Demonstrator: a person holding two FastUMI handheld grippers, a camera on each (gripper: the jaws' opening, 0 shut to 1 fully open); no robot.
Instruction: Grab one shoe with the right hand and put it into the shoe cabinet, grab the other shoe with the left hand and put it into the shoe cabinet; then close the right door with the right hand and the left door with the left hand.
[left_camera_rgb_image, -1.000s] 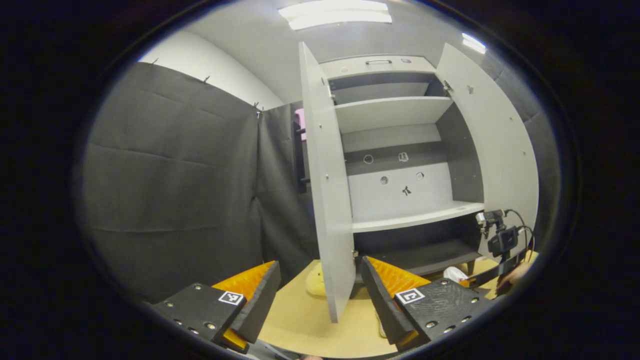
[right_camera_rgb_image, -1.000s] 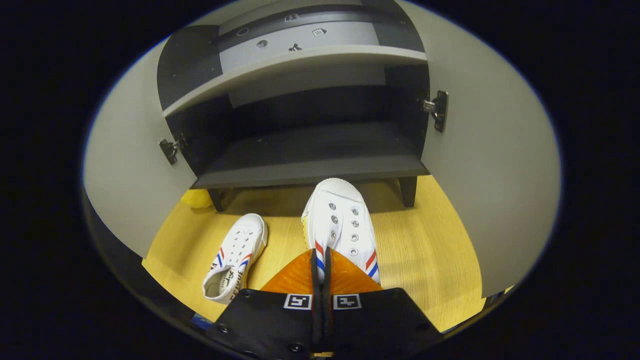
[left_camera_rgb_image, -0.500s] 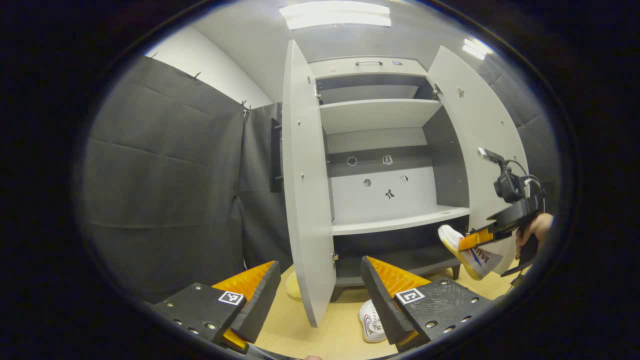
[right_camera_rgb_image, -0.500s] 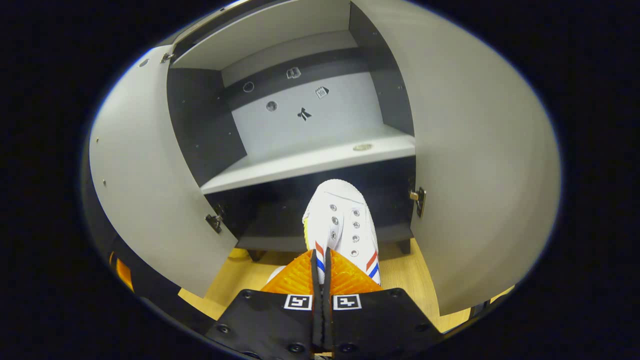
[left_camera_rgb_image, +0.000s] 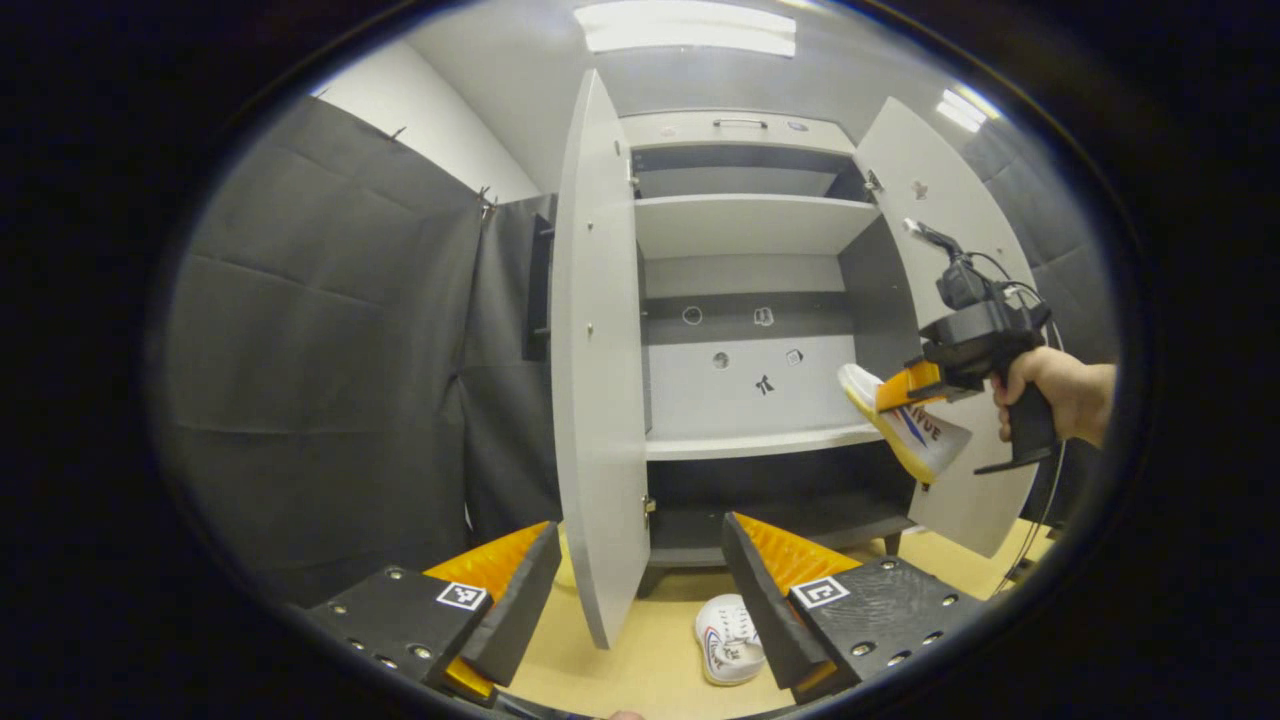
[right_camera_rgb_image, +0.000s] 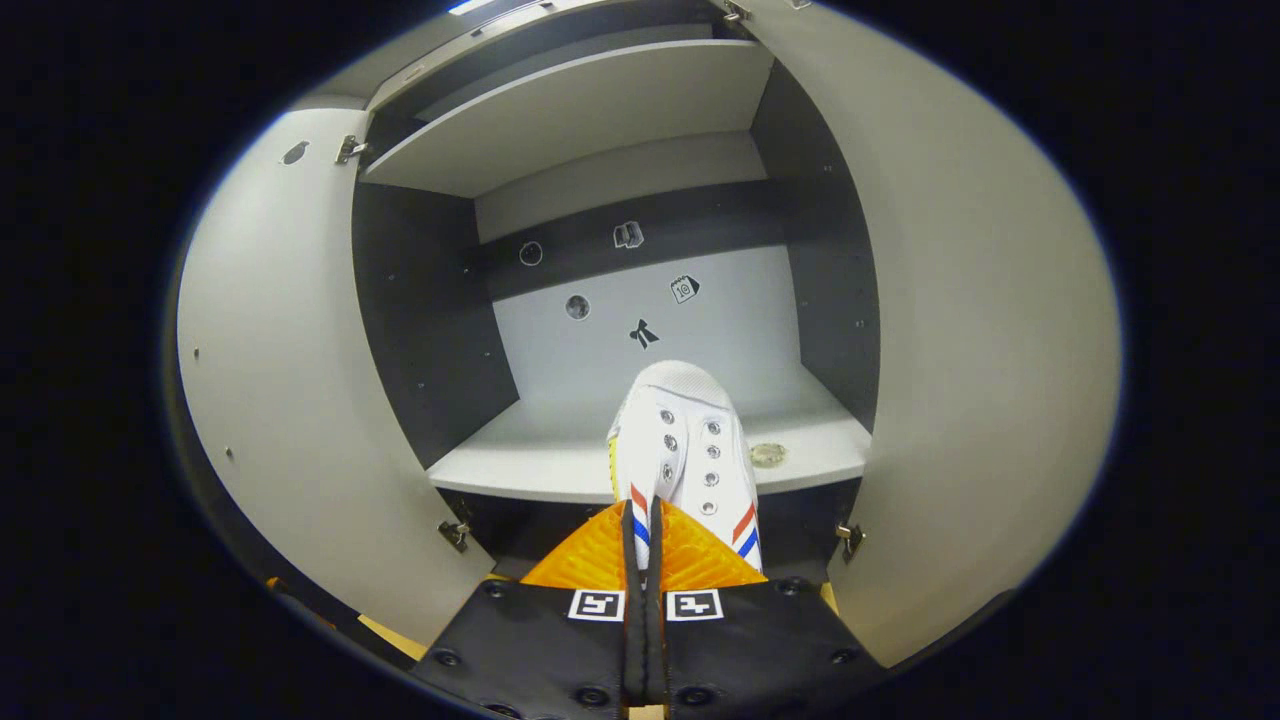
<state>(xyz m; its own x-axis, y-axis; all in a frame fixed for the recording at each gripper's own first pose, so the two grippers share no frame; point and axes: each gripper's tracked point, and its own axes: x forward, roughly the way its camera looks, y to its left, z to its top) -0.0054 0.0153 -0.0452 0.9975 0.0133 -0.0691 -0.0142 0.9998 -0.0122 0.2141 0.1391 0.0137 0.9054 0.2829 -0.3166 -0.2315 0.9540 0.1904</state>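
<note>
Here the right gripper (right_camera_rgb_image: 640, 525) sits at the bottom centre of the right gripper view, its two fingers pressed almost together on the heel end of a white shoe (right_camera_rgb_image: 685, 445) with red and blue stripes; the shoe's toe points up the frame toward the middle shelf (right_camera_rgb_image: 540, 465) of the shoe cabinet (right_camera_rgb_image: 425, 330), and the shoe hangs clear of that shelf, in front of it. A small round disc (right_camera_rgb_image: 767, 455) lies on the shelf, right of the shoe. The left door (right_camera_rgb_image: 270, 400) fills the left of that frame and the right door (right_camera_rgb_image: 980, 350) the right; both stand open. In the left gripper view, the same right gripper (left_camera_rgb_image: 915, 378) appears at centre right, held by a hand (left_camera_rgb_image: 1050, 385), with the shoe (left_camera_rgb_image: 905, 435) tilted, toe toward upper left, in front of the right door (left_camera_rgb_image: 950, 230) and just above the level of the middle shelf (left_camera_rgb_image: 750, 442). The left gripper (left_camera_rgb_image: 640, 580) occupies the bottom of that view with its fingers spread wide and holding nothing; the open left door (left_camera_rgb_image: 595, 380) stands edge-on between them, farther off. The other shoe (left_camera_rgb_image: 728, 640) lies on the wooden floor (left_camera_rgb_image: 620, 670) at bottom centre, just beside the right-hand finger in the frame and below the cabinet's dark bottom shelf (left_camera_rgb_image: 760, 525).
</note>
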